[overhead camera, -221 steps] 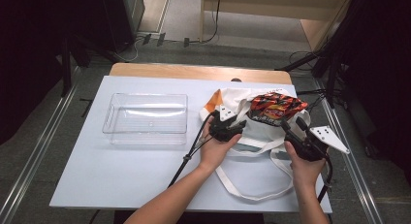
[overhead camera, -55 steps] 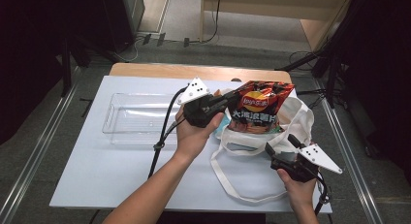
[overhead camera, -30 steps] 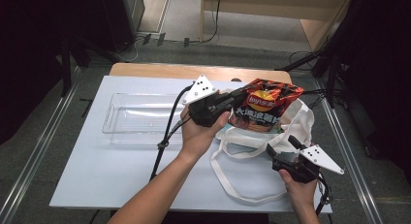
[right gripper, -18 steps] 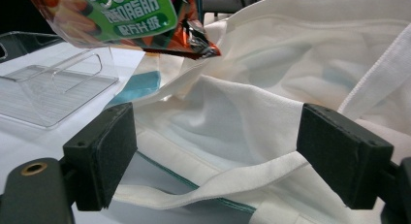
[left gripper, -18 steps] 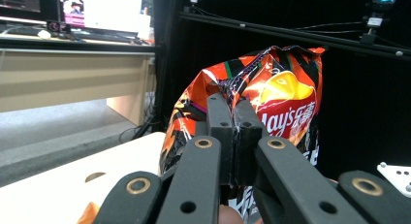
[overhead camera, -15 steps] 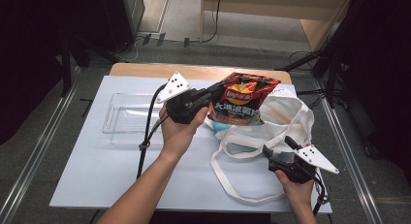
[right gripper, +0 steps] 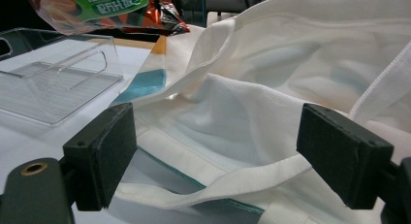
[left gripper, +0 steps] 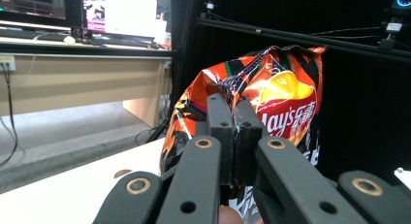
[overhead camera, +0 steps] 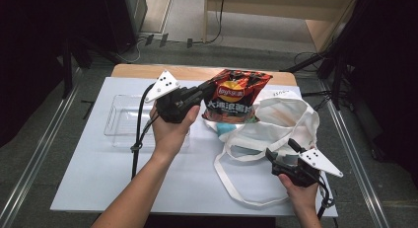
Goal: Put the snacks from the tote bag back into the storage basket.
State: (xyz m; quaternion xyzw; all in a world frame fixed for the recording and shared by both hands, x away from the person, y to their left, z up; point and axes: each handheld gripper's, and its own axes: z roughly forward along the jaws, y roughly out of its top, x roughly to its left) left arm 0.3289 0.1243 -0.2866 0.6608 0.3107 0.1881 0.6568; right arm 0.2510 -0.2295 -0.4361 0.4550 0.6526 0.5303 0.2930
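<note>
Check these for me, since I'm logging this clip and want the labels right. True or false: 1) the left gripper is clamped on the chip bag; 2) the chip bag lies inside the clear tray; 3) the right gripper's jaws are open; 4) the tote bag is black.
1) True: the left gripper has its jaws pinched on the edge of the chip bag.
2) False: the chip bag is held up in the air, beside the clear tray, between it and the tote bag.
3) True: the right gripper has its jaws spread wide, with the tote bag's fabric in front of them.
4) False: the tote bag is white.
</note>
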